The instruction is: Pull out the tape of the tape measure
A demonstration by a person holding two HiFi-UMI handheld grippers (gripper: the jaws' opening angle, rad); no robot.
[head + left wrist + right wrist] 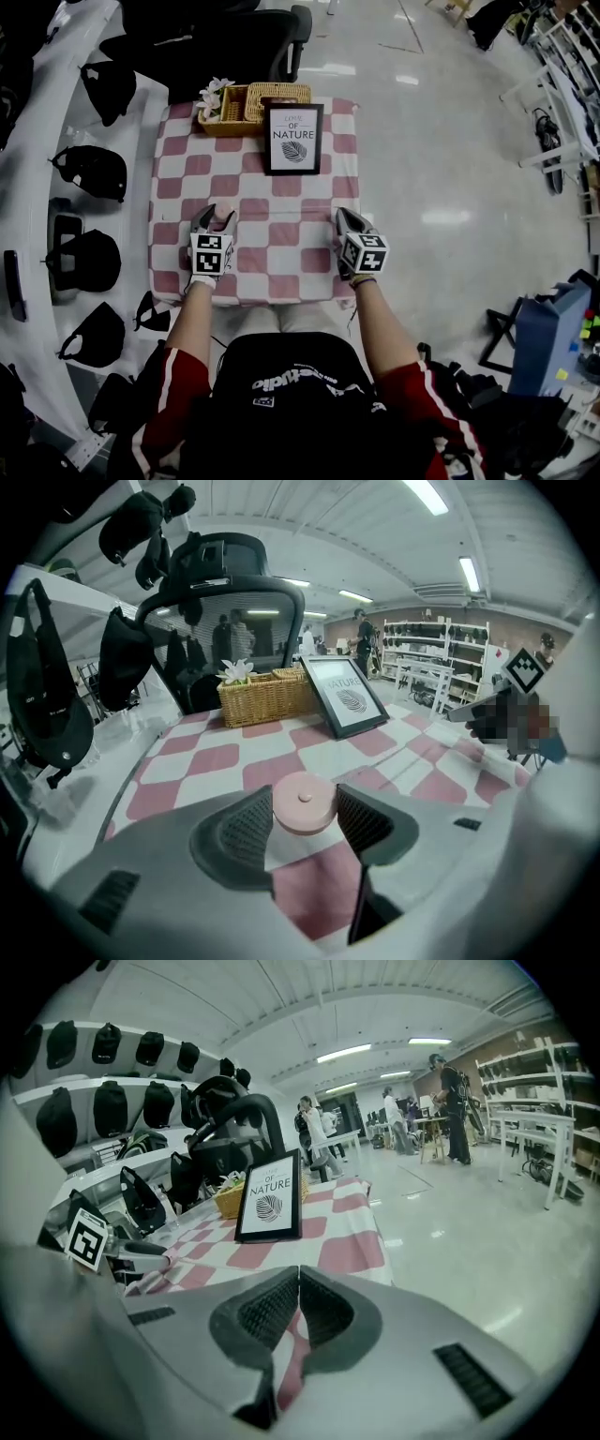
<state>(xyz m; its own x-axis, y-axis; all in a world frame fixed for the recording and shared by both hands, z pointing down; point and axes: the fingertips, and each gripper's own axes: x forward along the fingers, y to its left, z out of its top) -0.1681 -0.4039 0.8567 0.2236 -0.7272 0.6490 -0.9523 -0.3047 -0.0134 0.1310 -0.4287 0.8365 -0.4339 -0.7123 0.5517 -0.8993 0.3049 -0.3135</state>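
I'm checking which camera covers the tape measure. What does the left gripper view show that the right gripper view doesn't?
Only the left gripper view: the pink tape measure held between the fingers of the left gripper, with the right gripper off to the right. Only the right gripper view: the right gripper's fingers together with nothing between them, and the left gripper at the left edge. Both: the checked cloth, the framed picture and the basket.

We're looking at a pink-checked tablecloth (281, 246) that's carrying a framed "Love of Nature" print (293, 139), which is standing just before a wicker basket (251, 105), black office chair (239, 42) sitting behind.
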